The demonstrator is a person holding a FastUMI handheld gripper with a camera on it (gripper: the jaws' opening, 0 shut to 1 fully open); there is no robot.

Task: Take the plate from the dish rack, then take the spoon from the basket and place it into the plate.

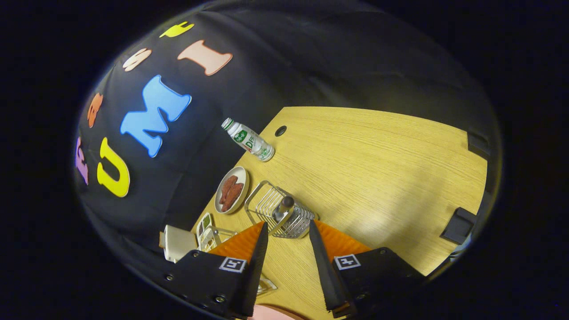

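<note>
Spoon (282,208) stands handle-up in the wire basket (279,218) near the table's (378,178) wall-side edge, and we see it just ahead of our gripper (286,235), centred between the parted, empty fingers (its long axis roughly upright, tilted slightly).

- The gripper view looks forward along the gripper (288,229) fingers, tilted down and rolled sideways over the wooden table (378,178).
- It sits well above the table, near one long edge, facing the wall-side edge.
- The wire basket (280,213) lies just ahead of the parted fingertips; the bottle (249,140) stands farther along that edge.
</note>
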